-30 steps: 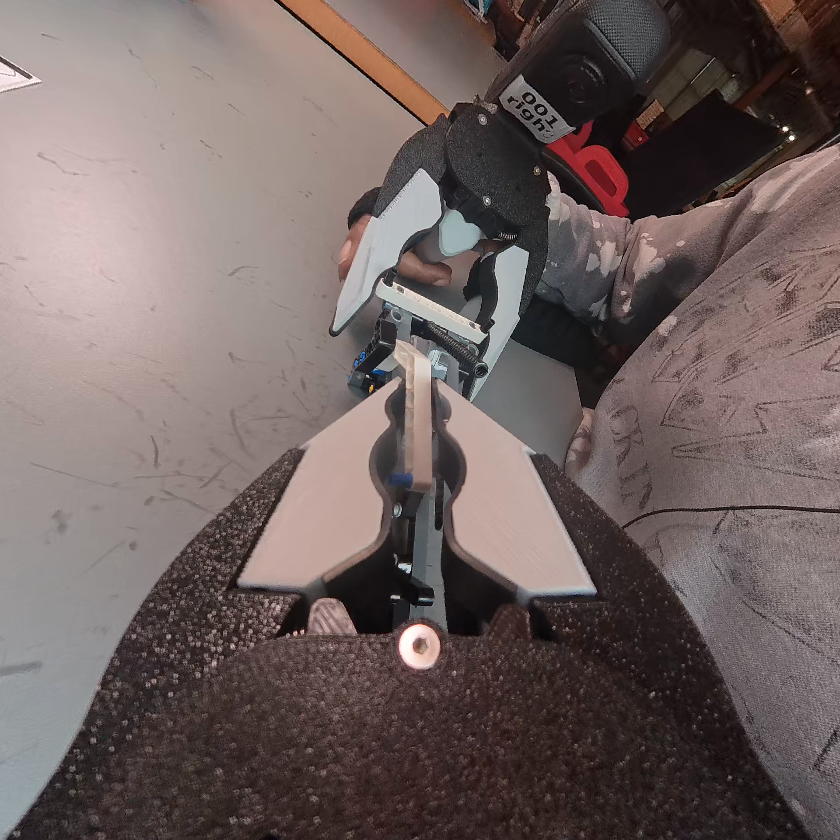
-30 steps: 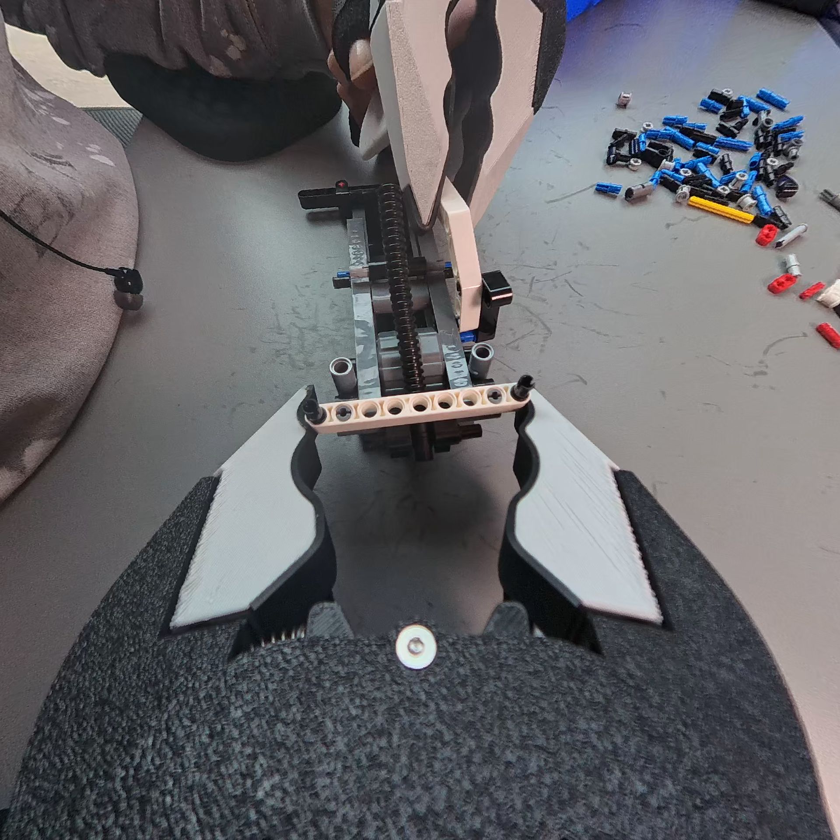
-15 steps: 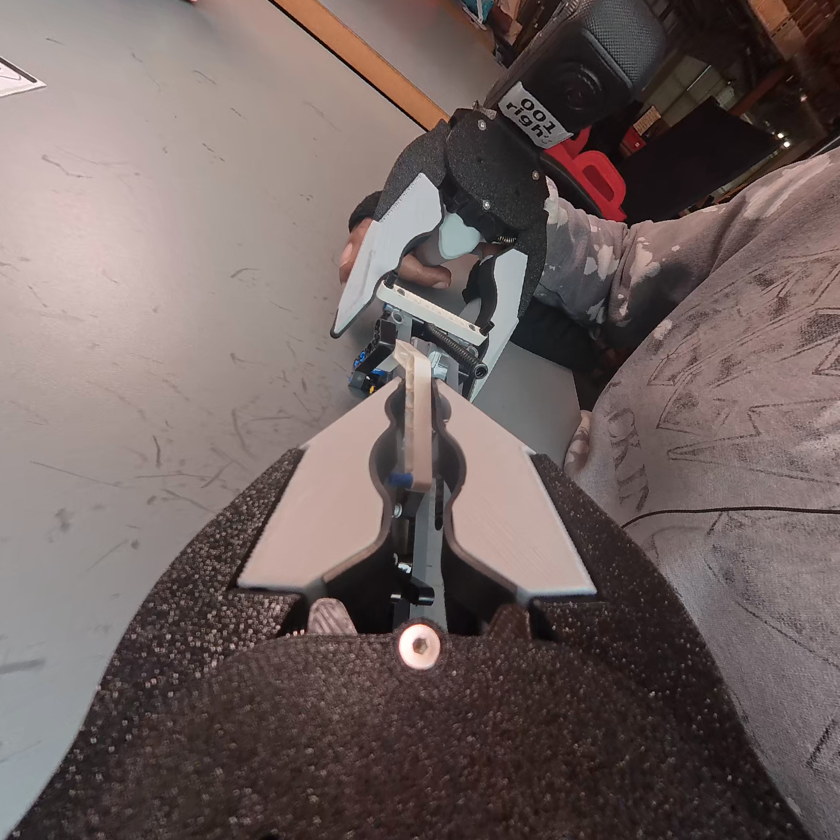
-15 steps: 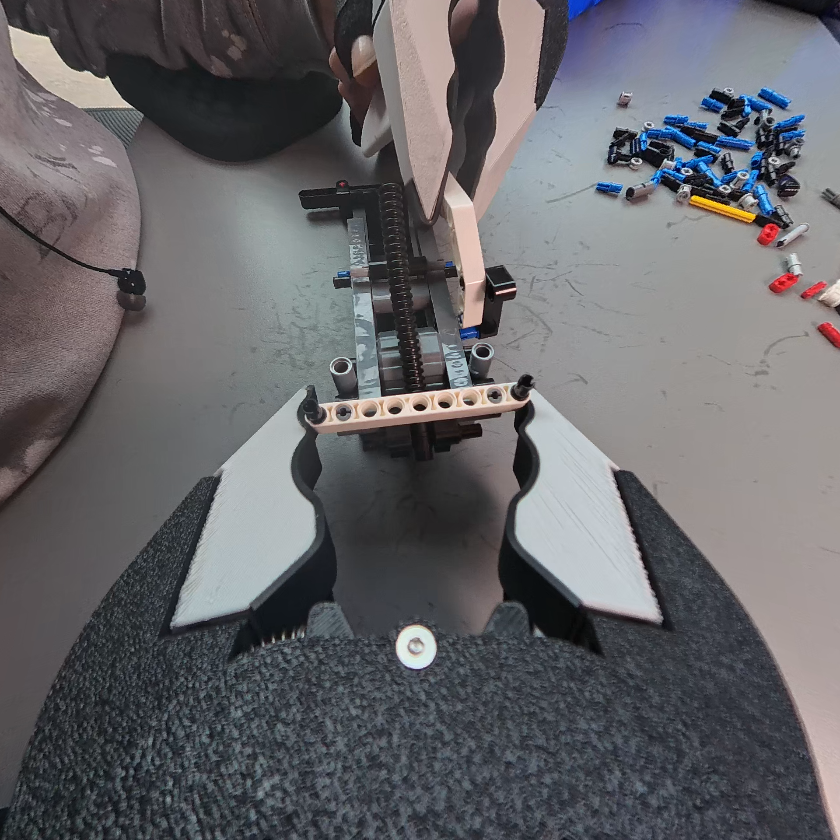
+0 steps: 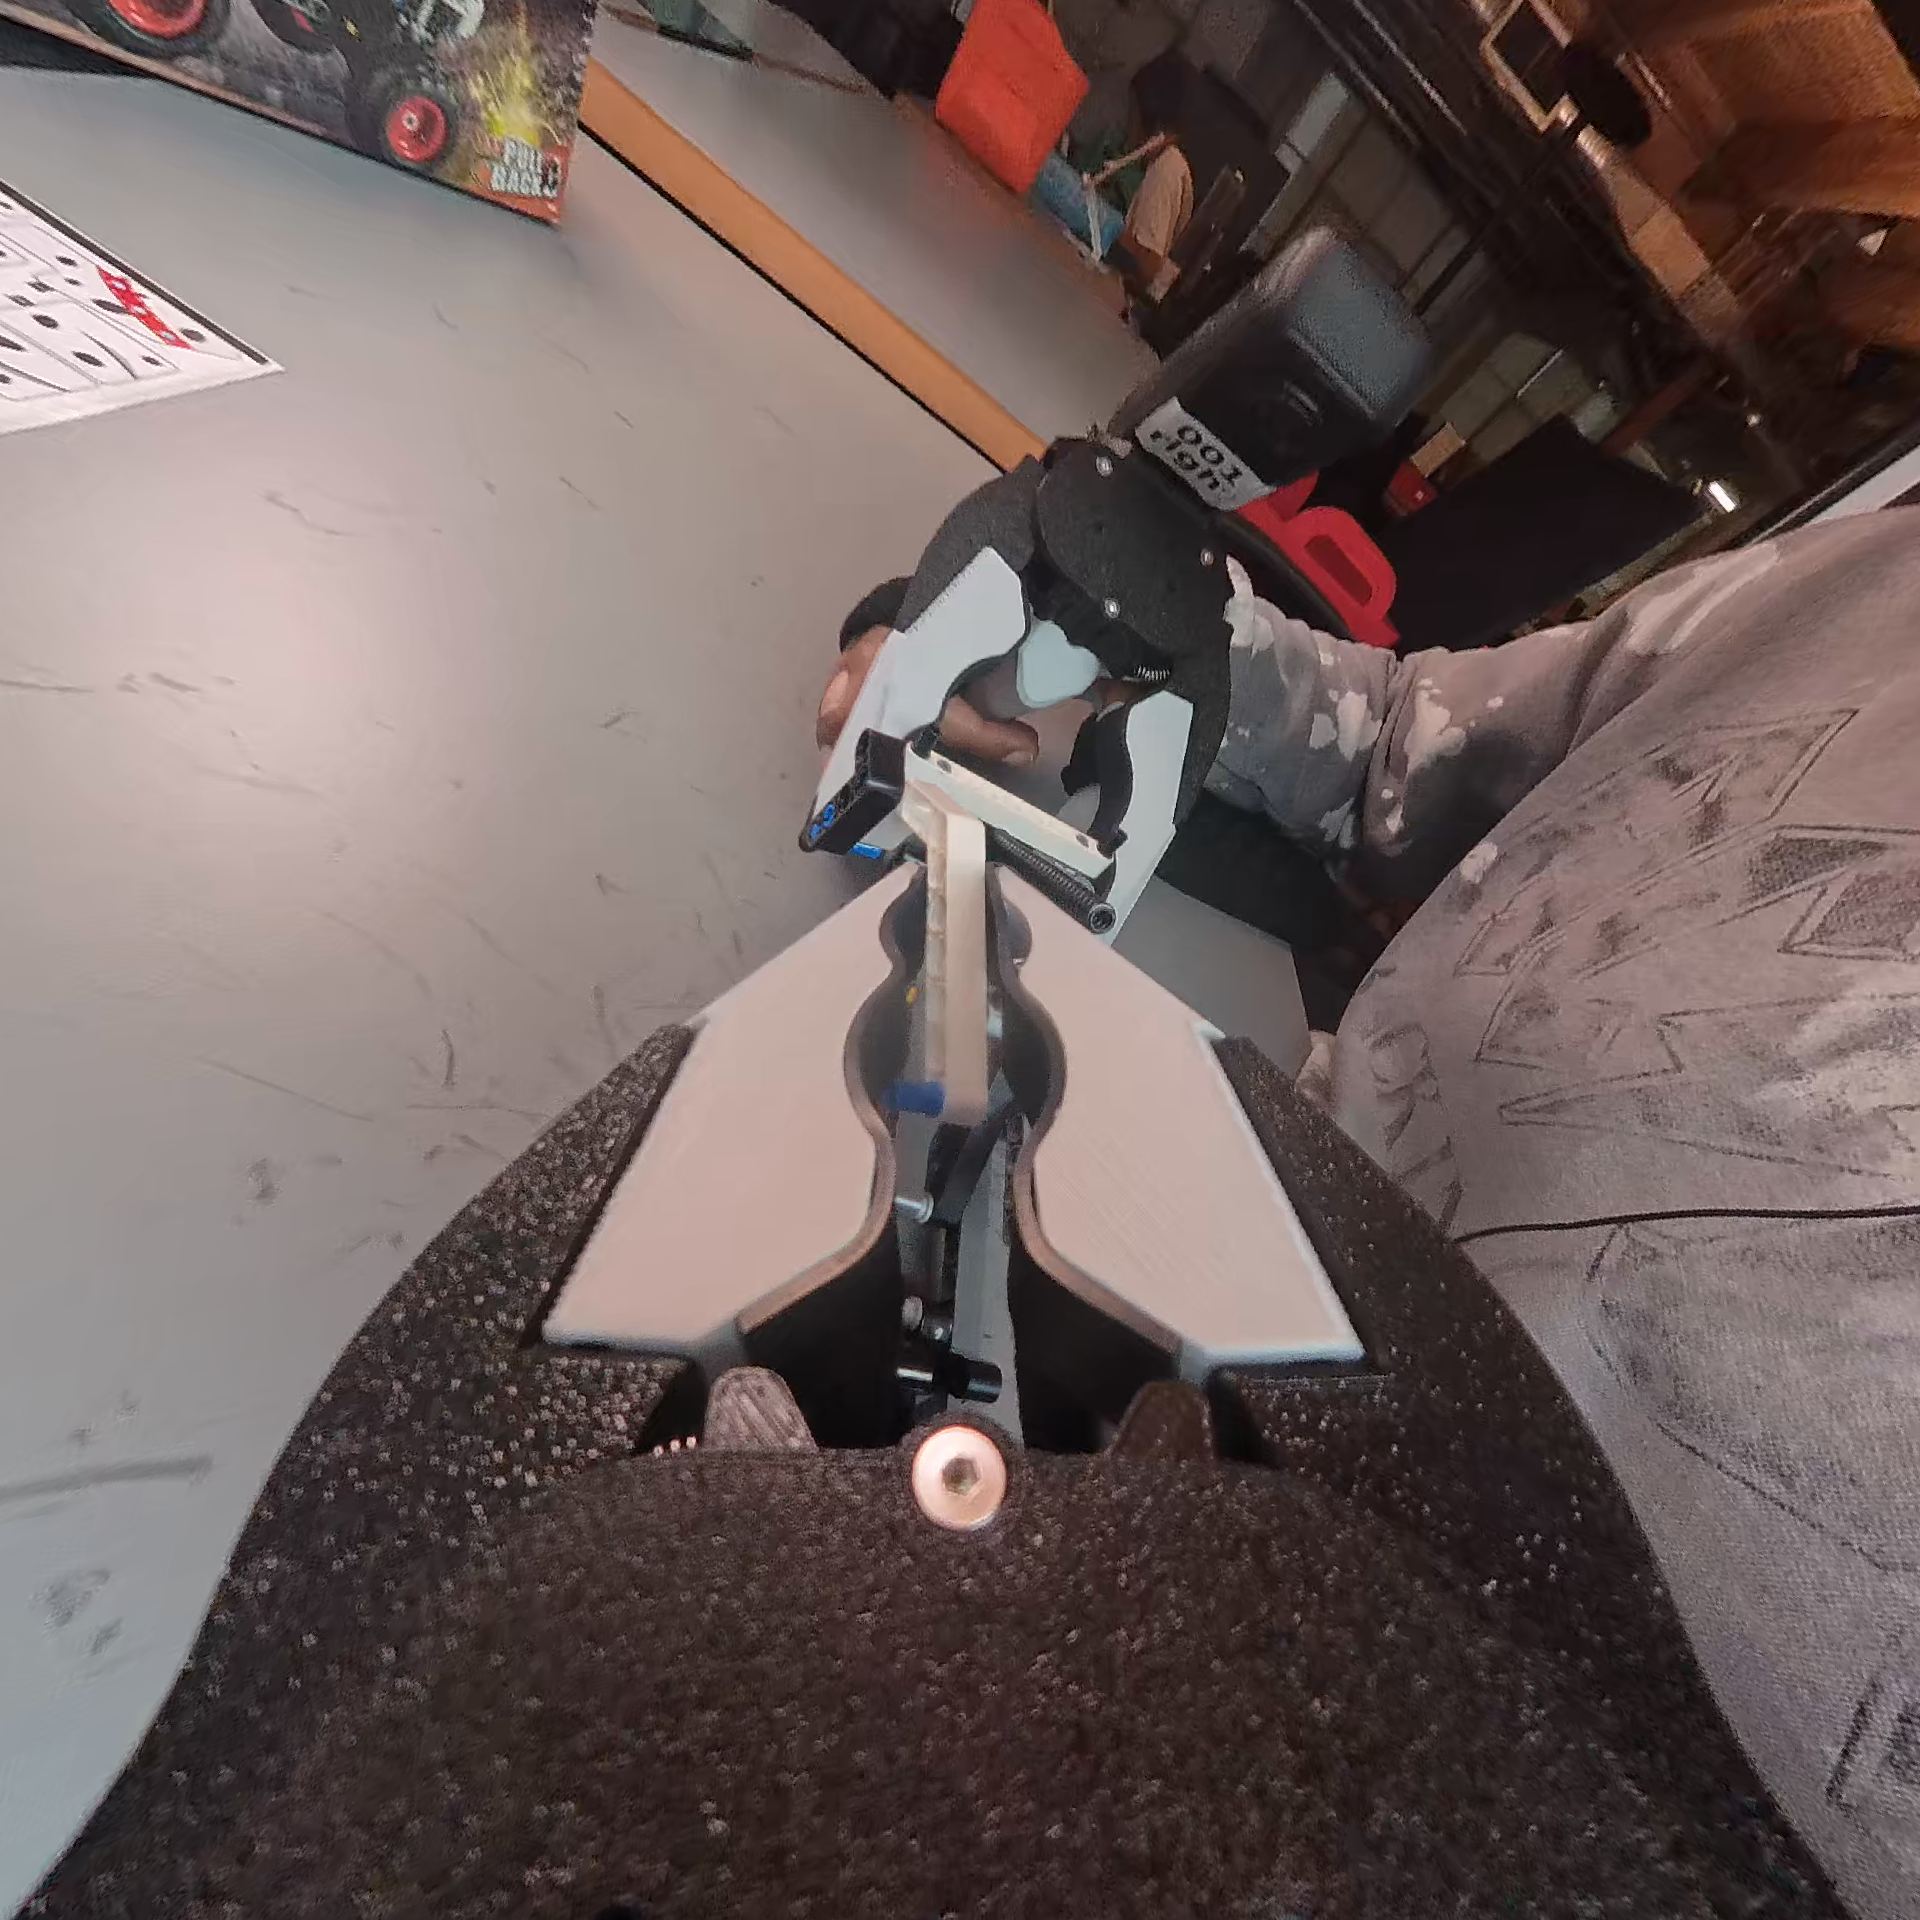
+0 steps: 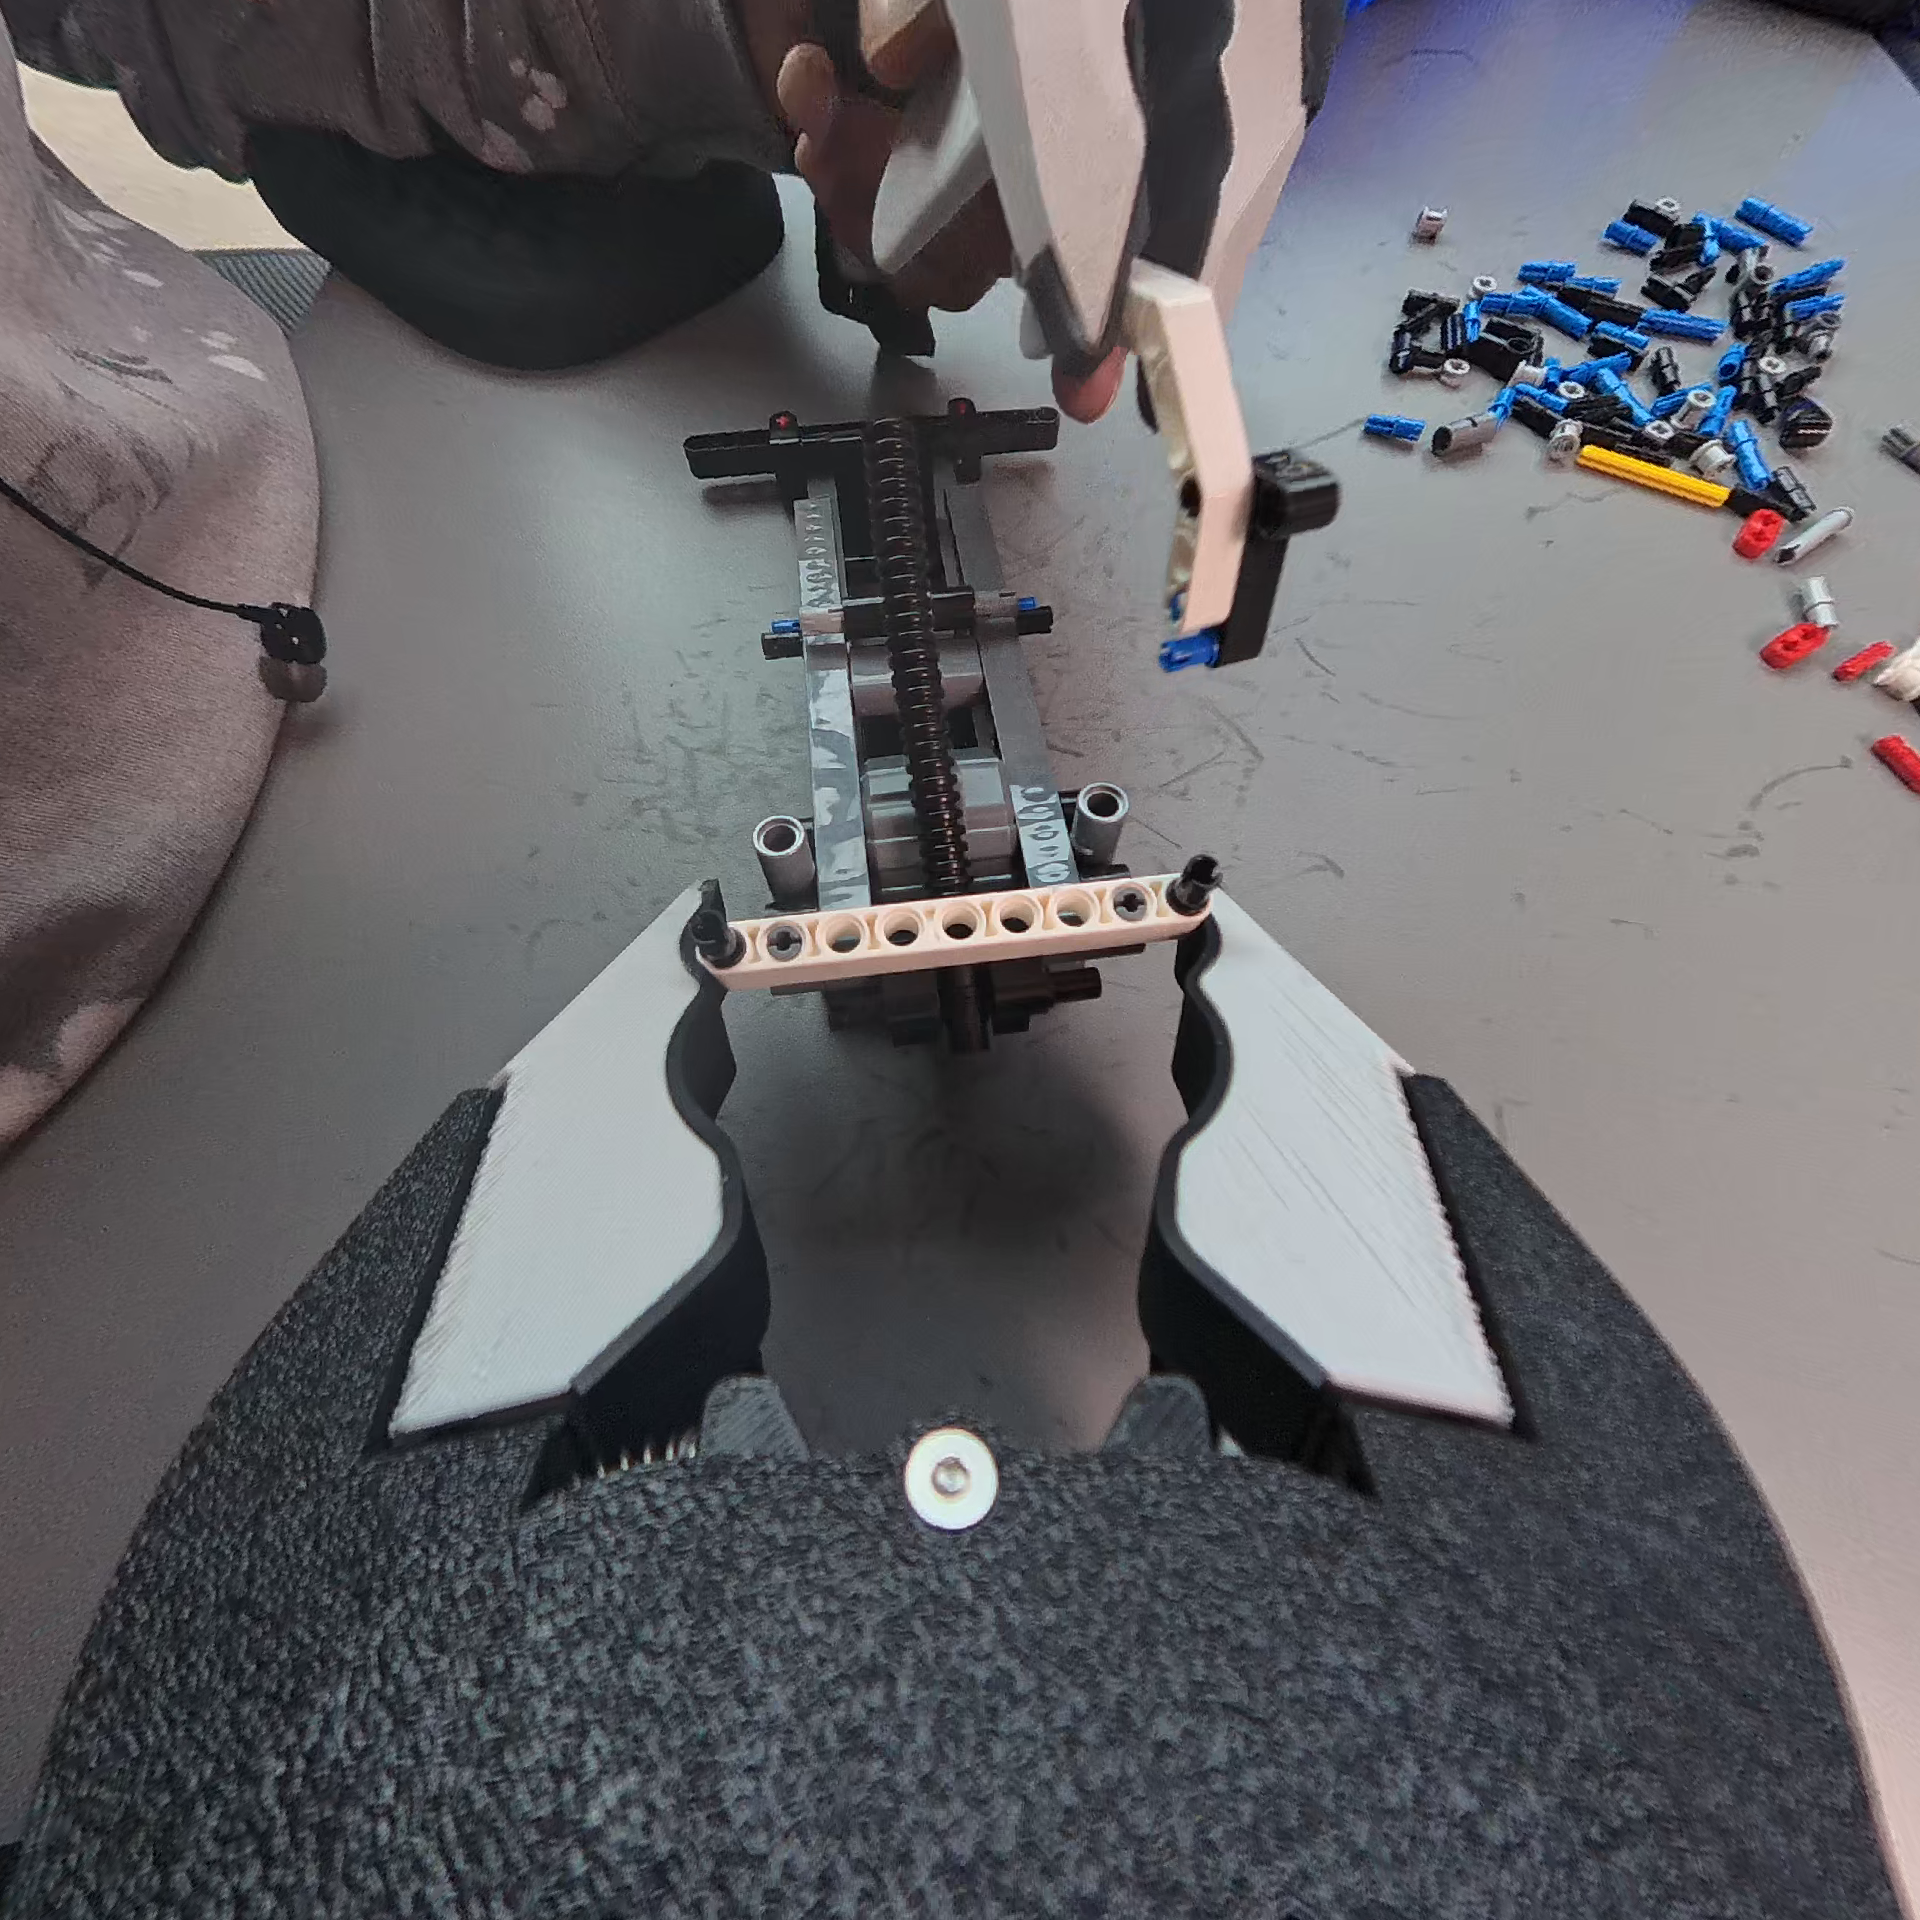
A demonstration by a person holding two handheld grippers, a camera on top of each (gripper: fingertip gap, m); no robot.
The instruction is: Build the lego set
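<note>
Left wrist view: the left gripper pinched a cream lego beam above the grey table.

Right wrist view: the right gripper clasped the long black-and-grey lego chassis by its perforated cream crossbeam; loose blue, black and red lego pieces lay scattered well apart.

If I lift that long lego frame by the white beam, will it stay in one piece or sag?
The lego frame probably lifts stiffly: twin grey rails run its length. The white beam, held endwise by the right gripper, might pull off its pins. It looks light.

Each wrist camera close behind its fingers, facing the other, sharing the lego chassis
</note>
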